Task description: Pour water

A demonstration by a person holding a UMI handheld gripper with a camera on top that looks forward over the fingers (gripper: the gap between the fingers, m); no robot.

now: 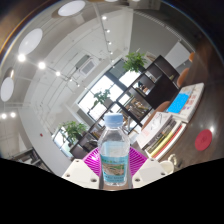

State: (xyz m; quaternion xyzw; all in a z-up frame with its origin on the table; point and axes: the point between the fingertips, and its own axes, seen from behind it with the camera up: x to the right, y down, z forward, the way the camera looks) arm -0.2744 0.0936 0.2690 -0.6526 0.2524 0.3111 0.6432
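Note:
A clear plastic water bottle (113, 152) with a blue cap and a pale blue-green label stands upright between my fingers. The magenta pads (92, 161) press against its sides at label height on both left and right. My gripper (113, 170) is shut on the bottle and holds it raised, tilted up toward the ceiling, with no table surface visible under it. The bottle's base is hidden below the fingers. No cup or other vessel is in view.
Beyond the bottle is an office room: large windows (112, 95), potted plants (72, 131) (134, 62), dark shelving (160, 70), a white table (165, 125) with a blue item (178, 103) to the right, and ceiling lights (30, 40) above.

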